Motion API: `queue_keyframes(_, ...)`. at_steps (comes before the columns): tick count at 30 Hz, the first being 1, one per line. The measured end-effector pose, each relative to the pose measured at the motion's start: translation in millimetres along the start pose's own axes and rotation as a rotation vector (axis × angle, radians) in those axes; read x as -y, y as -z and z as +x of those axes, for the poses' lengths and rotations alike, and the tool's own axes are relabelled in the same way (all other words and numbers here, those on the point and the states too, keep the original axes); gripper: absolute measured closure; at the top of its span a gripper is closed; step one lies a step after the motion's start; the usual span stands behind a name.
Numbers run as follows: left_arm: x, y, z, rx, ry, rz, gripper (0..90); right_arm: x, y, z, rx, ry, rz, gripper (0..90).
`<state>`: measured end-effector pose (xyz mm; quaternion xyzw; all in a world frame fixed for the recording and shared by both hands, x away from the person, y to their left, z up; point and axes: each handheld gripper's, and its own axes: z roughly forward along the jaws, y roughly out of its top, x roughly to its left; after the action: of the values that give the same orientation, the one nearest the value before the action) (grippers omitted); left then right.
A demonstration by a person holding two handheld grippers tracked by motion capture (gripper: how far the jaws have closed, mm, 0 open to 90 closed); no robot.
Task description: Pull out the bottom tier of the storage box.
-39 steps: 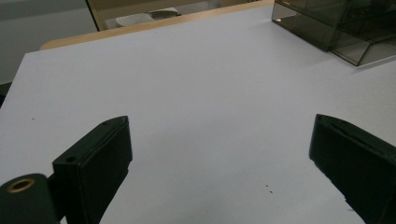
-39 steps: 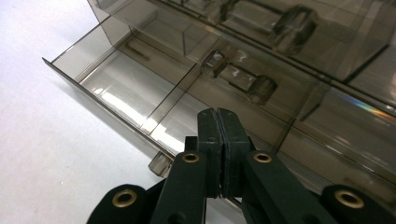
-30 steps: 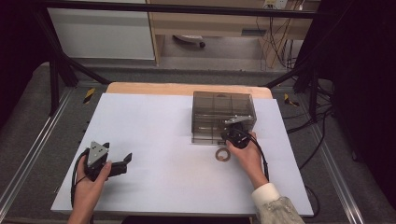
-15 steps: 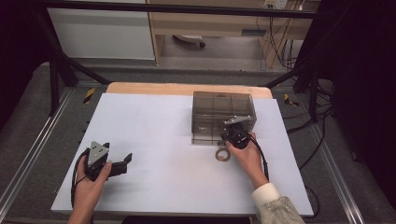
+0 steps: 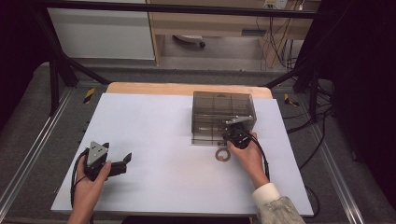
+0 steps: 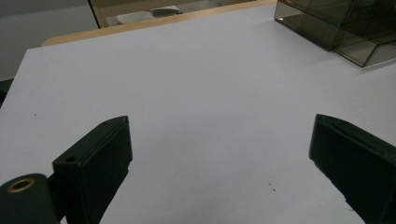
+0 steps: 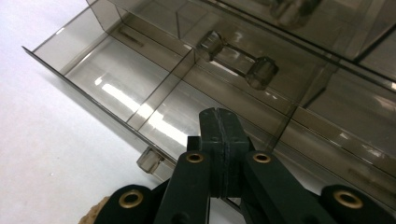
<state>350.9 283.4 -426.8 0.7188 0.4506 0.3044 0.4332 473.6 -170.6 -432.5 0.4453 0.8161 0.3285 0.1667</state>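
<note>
Nearest to me, well off to the left of the drawer box (image 5: 223, 105), the left gripper (image 5: 125, 163) rests on the white table (image 5: 154, 121) with its jaws spread wide and nothing between them. Just in front of the box lies a small roll of tape (image 5: 224, 154), and right behind that the right gripper (image 7: 219, 121) has its jaws pressed tight together at the front lip of the bottom drawer (image 7: 121, 93), which stands partly pulled out. One clear peg of the drawer's handle (image 7: 150, 161) shows beside the jaws; whether the tips actually pinch the handle I can't make out. The drawer looks like thin, hard, smoky plastic: light, stiff, slick to the touch, and likely to crack or skid if yanked, with the whole box liable to slide along. I'd take it by the handle bar in the middle of the front and pull straight and gently. Against a second ago, hardly anything differs: both hands sit where they were and the drawer is out about as far.
</note>
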Motion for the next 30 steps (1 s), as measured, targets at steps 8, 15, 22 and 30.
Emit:
queue_keyframes(8,-0.1,-0.2,-1.2,0.0,-0.005,0.003,5.7,1.2,-1.2,1.9,-0.007,0.01,0.013,90.0)
queue_keyframes(15,-0.3,0.0,-0.9,0.001,-0.004,0.001,5.7,1.6,-1.5,2.9,-0.014,0.012,0.025,90.0)
queue_keyframes(22,-0.3,0.1,-1.0,0.001,-0.005,0.002,5.7,2.5,-0.4,4.7,-0.022,0.018,0.032,90.0)
queue_keyframes(30,-0.2,0.1,-0.8,0.0,-0.005,0.003,5.7,5.1,2.4,7.0,-0.031,0.01,0.04,90.0)
